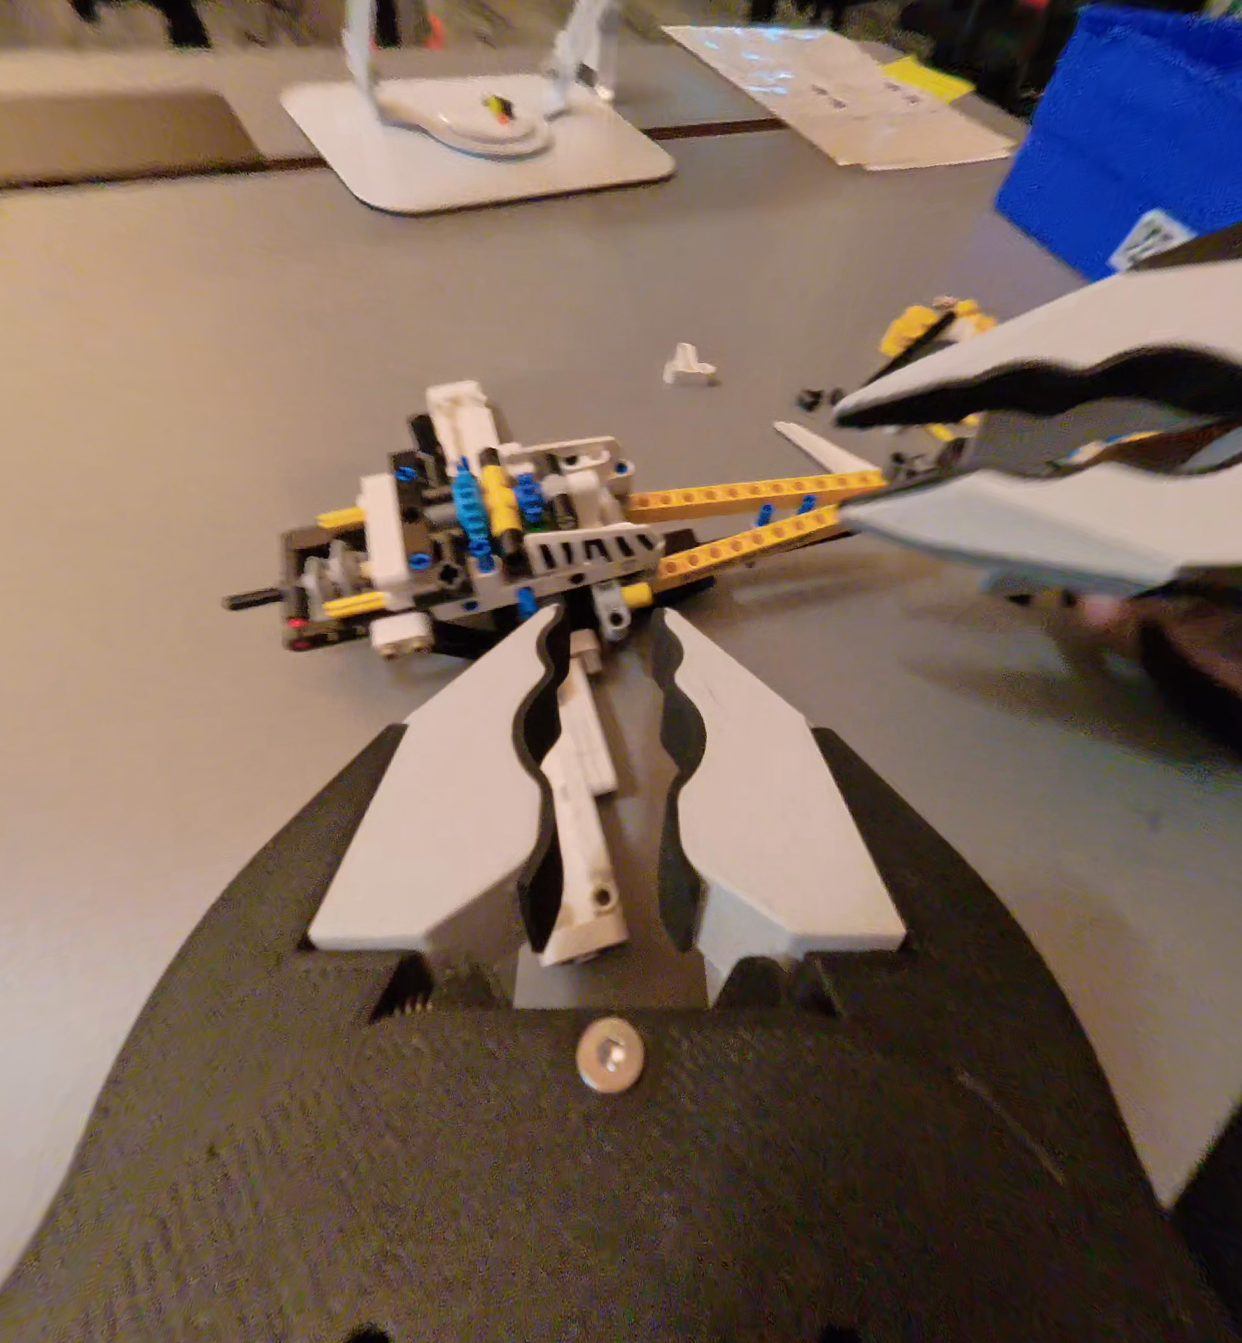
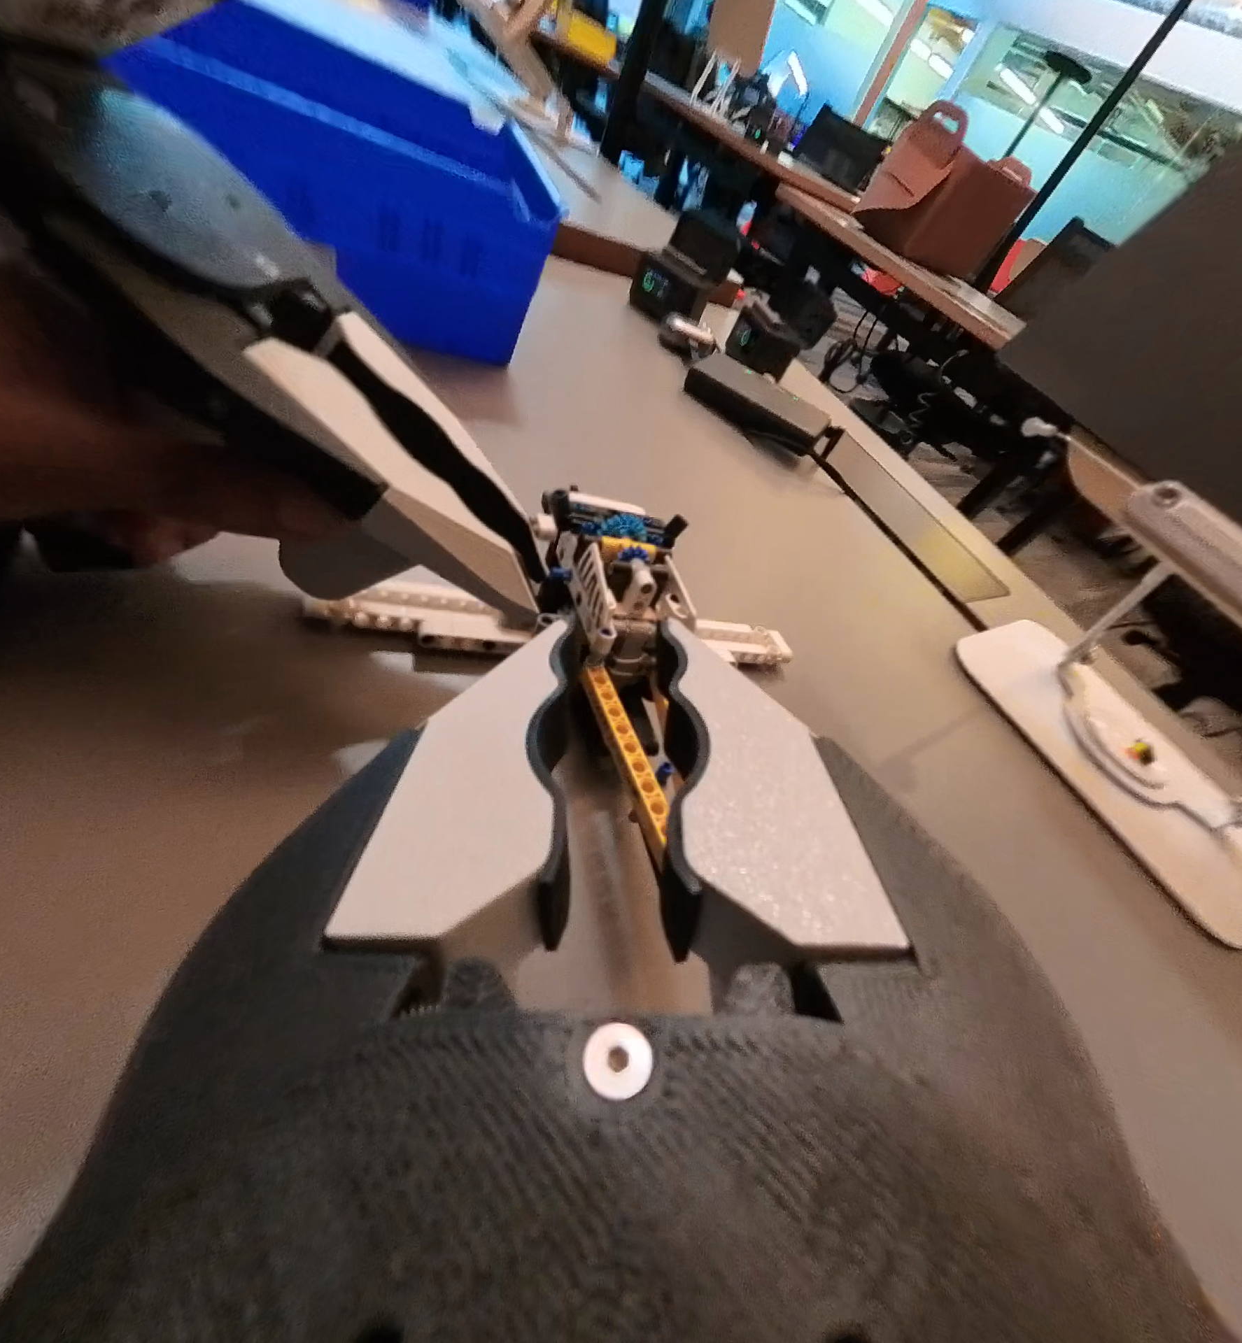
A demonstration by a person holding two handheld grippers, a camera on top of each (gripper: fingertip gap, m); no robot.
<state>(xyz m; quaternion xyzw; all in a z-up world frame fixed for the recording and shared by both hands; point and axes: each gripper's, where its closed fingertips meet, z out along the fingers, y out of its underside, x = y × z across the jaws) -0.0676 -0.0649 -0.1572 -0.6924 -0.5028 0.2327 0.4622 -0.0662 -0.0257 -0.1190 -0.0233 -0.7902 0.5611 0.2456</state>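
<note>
Brick-built model of grey, black, yellow and blue plastic pieces (image 1: 472, 523) sits on the grey tabletop (image 1: 167, 349). Right gripper (image 2: 618, 643) pinches its 2 yellow holed beams (image 1: 741, 498). Left gripper (image 1: 607, 618) straddles a white beam (image 1: 581, 785); pad contact is blurred and hard to judge.

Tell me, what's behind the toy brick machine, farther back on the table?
Behind the brick model a small white piece lies on the grey table; farther back stands a white stand base. The model hides whatever is directly beneath it.
</note>
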